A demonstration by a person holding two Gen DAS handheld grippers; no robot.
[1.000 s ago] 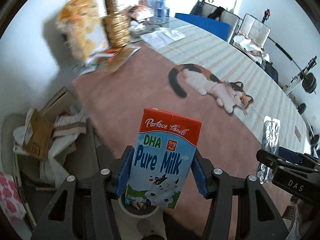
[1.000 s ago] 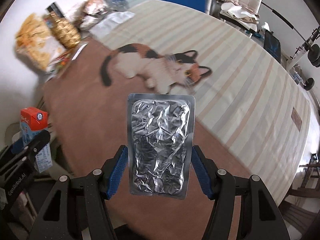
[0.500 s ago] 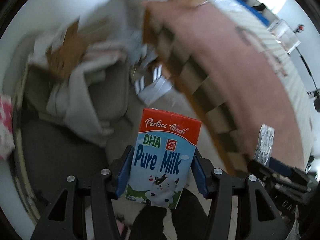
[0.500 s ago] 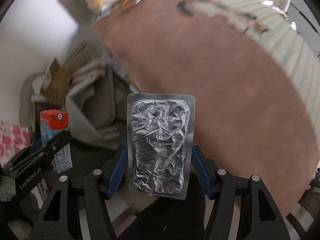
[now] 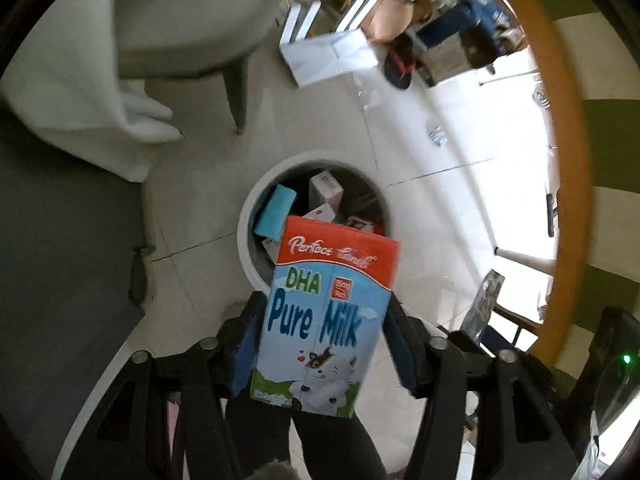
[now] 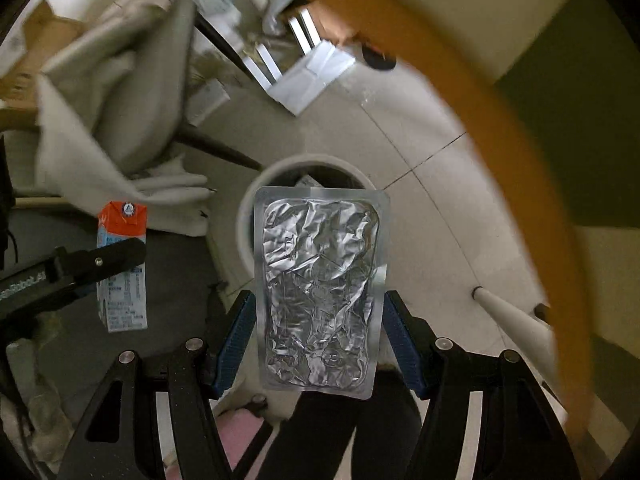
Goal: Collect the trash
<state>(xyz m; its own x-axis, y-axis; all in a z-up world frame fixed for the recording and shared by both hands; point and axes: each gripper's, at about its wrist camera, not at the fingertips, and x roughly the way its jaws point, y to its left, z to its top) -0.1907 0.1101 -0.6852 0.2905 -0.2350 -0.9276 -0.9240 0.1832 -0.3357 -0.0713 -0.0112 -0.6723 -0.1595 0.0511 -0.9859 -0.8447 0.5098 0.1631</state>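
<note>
A blue-and-red Pure Milk carton [image 5: 328, 300] sits slightly tilted between the fingers of my left gripper [image 5: 324, 344]. Its jaws are opening, and thin gaps show beside the blue pads. Right below it on the floor stands a round white trash bin [image 5: 244, 236] holding a teal box and several small cartons. My right gripper [image 6: 318, 332] is shut on a crinkled silver foil pack [image 6: 320, 280], which hangs over the same bin [image 6: 244, 220] and hides most of its mouth. The right wrist view shows the milk carton [image 6: 122, 220] off to the left.
The orange-brown table edge [image 5: 568, 160] curves down the right side. A chair draped with pale cloth [image 5: 80, 120] stands left of the bin, with a dark leg [image 5: 236, 96]. White paper [image 5: 328, 60] and clutter lie on the tiled floor beyond. A person's dark-trousered legs [image 5: 320, 440] are below.
Both grippers have dropped from above the tabletop to below its edge and now point down at the bin. The milk carton has tilted and the left fingers have spread wider.
</note>
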